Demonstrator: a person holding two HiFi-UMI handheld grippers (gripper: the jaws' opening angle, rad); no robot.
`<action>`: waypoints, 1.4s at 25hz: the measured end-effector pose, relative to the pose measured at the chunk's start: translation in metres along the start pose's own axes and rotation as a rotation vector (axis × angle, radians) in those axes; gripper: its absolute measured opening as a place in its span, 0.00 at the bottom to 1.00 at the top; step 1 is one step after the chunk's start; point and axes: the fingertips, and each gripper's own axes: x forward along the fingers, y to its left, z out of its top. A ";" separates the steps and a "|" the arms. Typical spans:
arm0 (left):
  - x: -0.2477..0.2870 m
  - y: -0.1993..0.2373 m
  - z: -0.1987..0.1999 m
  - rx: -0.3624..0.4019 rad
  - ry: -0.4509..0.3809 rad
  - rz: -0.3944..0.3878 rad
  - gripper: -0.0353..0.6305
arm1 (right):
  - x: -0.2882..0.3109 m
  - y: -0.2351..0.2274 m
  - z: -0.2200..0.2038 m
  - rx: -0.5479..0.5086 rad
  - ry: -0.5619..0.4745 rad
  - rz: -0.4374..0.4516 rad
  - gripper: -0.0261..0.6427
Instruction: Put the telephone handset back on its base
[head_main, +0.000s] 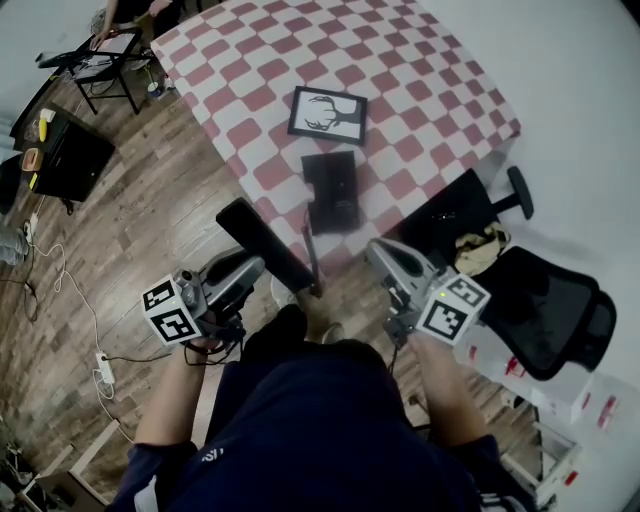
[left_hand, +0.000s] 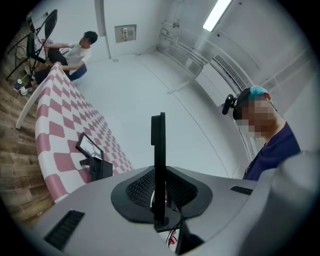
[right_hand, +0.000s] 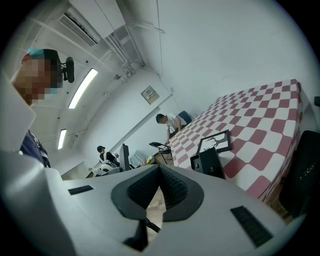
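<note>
Gripping the handset (head_main: 268, 245), the left hand-held gripper (head_main: 255, 268) hangs short of the base (head_main: 332, 192); right hand-held gripper (head_main: 378, 252) closed.

The near end of the long black telephone handset (head_main: 262, 238) is hidden by the left gripper (head_main: 255, 268). The red-and-white checked counter (head_main: 420, 90) is cut off at the head view's top edge. Keys on the black telephone base (head_main: 332, 190) are too small to be told.

A table (head_main: 420, 90) covered in a red-and-white checked cloth stood on a wooden floor (head_main: 150, 220). On it lay a framed deer picture (head_main: 328, 114) and, just beside it, a black telephone base (head_main: 331, 190).
</note>
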 end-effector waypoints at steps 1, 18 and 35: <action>0.000 0.007 0.004 -0.005 0.017 0.002 0.19 | 0.005 0.000 0.003 0.007 -0.004 -0.005 0.06; 0.032 0.064 0.001 -0.040 0.191 0.003 0.19 | 0.036 -0.022 0.016 0.083 -0.005 -0.024 0.06; 0.089 0.120 -0.040 -0.017 0.370 0.079 0.19 | 0.035 -0.095 0.015 0.166 0.050 0.005 0.06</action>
